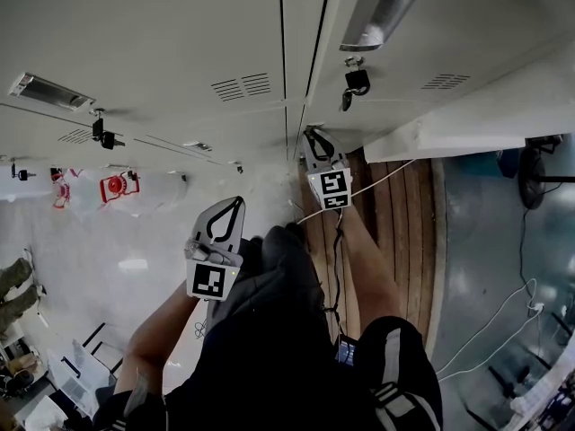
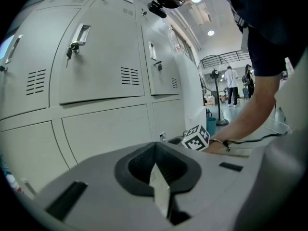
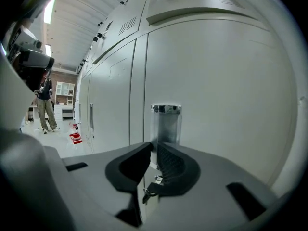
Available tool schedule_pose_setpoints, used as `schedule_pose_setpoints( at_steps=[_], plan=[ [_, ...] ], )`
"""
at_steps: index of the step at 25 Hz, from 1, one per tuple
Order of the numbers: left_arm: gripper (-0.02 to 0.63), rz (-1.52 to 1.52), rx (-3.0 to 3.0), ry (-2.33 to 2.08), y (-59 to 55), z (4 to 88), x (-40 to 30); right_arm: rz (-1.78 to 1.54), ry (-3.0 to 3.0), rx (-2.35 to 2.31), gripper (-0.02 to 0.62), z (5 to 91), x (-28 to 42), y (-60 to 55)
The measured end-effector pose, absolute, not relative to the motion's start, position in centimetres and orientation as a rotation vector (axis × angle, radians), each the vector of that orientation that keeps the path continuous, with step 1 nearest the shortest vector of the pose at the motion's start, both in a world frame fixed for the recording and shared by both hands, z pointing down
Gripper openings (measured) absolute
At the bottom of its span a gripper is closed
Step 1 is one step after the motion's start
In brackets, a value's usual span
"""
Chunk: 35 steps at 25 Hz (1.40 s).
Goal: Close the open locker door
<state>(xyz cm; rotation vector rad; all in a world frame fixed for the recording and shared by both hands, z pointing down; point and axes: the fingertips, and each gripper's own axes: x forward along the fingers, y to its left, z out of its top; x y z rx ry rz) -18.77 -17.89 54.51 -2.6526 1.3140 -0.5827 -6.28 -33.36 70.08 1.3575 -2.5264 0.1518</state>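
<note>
The right gripper point(image 3: 153, 150) is down at a lower locker door point(image 3: 216, 105), its jaws drawn narrow around the bottom of the chrome handle point(image 3: 166, 124). They seem to pinch it, though the right jaw covers the handle's lower end, so the grip itself is hard to make out. A small key point(image 3: 150, 192) hangs in the gap just below. That door fills the right of the right gripper view. It looks close to flush with the panel beside it, but the lens bends everything and I cannot say how far it stands out. Above it the underside of an upper door point(image 3: 202, 11) juts forward like a ledge. From the head view the person's dark shirt point(image 1: 287, 330) blocks much of the floor, and the right gripper's tips sit at the foot of the lockers by a vertical seam, beside a strip of wooden boards point(image 1: 395, 214). A white cable point(image 1: 386, 180) runs off from its marker cube point(image 1: 334, 189). The left gripper point(image 1: 237, 205) hangs apart from the lockers, jaws pressed together with nothing between them, well short of any door. In its own view the upper doors bulge overhead and the person's right forearm point(image 2: 250, 114) reaches in from the right, the hand cut off behind the gripper's body.
</note>
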Motion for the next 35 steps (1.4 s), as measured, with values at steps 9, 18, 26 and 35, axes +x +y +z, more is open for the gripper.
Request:
schedule_pose_setpoints(
  at_steps=[9,18,26,35],
  plan=[
    [0.005,-0.58,-2.657,1.313,-18.05,54.67,-18.75,0.077,-2.458,1.389,0.048,70.15,-6.32,-33.39],
    [0.005,-0.575,-2.652,1.322,-18.14,54.65,-18.97,0.08,-2.439,1.421,0.049,70.15,-6.31,-33.48],
    [0.005,-0.581,-2.65,1.337,-18.13,54.71,-19.2,0.048,-2.399,1.468,0.052,70.12,-6.31,-33.39],
    [0.005,-0.579,-2.637,1.331,-18.04,54.56,-19.4,0.045,-2.356,1.531,0.055,70.46,-6.06,-33.21]
  ],
)
